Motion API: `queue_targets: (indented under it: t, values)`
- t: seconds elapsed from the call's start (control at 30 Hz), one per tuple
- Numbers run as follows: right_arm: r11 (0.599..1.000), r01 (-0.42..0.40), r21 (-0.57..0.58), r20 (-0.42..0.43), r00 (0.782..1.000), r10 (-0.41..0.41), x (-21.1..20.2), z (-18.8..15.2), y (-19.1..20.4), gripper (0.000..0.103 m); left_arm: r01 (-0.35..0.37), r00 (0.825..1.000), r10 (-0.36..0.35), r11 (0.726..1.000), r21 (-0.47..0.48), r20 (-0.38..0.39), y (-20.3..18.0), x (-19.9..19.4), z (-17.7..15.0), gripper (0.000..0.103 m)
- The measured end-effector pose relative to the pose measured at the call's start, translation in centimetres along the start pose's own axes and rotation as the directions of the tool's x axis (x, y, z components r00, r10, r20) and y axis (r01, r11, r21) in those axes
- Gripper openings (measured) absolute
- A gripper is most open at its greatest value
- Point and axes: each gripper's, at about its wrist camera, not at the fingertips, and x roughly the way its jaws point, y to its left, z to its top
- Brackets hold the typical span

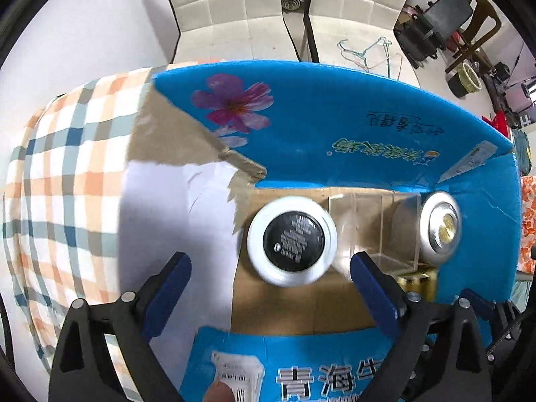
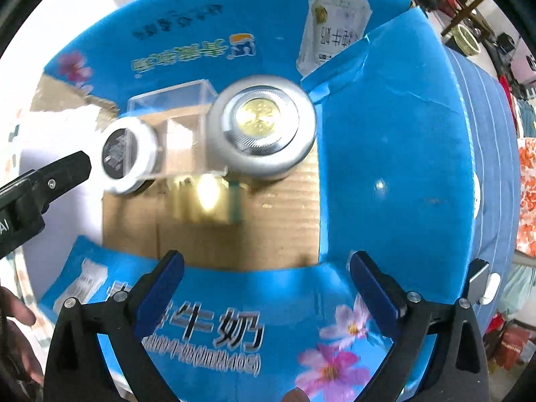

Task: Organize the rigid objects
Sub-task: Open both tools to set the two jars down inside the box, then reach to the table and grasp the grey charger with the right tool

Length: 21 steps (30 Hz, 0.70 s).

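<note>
Both tools, left tool (image 1: 269, 271) and right tool (image 2: 266, 268), are held apart and empty above the blue cardboard box (image 2: 385, 154). The round white jar with a black lid (image 1: 292, 239) could be knocked over if bumped.

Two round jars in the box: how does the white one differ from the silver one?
The white jar shows a flat black disc with small print in a white rim; the silver jar has a metallic lid with a gold centre. In the right wrist view the silver jar looks larger. A clear acrylic box sits between them. Both stand on the cardboard floor, ungripped.
</note>
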Motion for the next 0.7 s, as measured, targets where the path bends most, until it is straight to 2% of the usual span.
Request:
queue_targets:
  t: [0.3, 0.43, 0.47, 0.7]
  values:
    - [0.998, -0.044, -0.046, 0.100, 0.994, 0.048, -5.9, -4.6, -0.7, 0.103, -0.051, 0.992, 0.052, 0.999, -0.013, 0.114, 0.2, -4.8, -4.7, 0.097]
    - [0.996, -0.057, -0.064, 0.142, 0.988, 0.065, -8.6, -6.2, -0.2, 0.103, -0.048, 0.986, 0.050, 0.999, -0.016, 0.160, -0.3, -7.1, -6.2, 0.097]
    - [0.996, -0.064, -0.067, 0.152, 0.986, 0.074, -8.2, -6.2, -0.3, 0.103, -0.047, 0.985, 0.049, 0.999, -0.016, 0.166, -0.9, -7.5, -6.1, 0.097]
    - [0.991, -0.056, -0.119, 0.260, 0.962, 0.085, -13.2, -9.1, 0.3, 0.103, -0.039, 0.969, 0.039, 0.999, -0.005, 0.246, -1.8, -12.4, -8.8, 0.097]
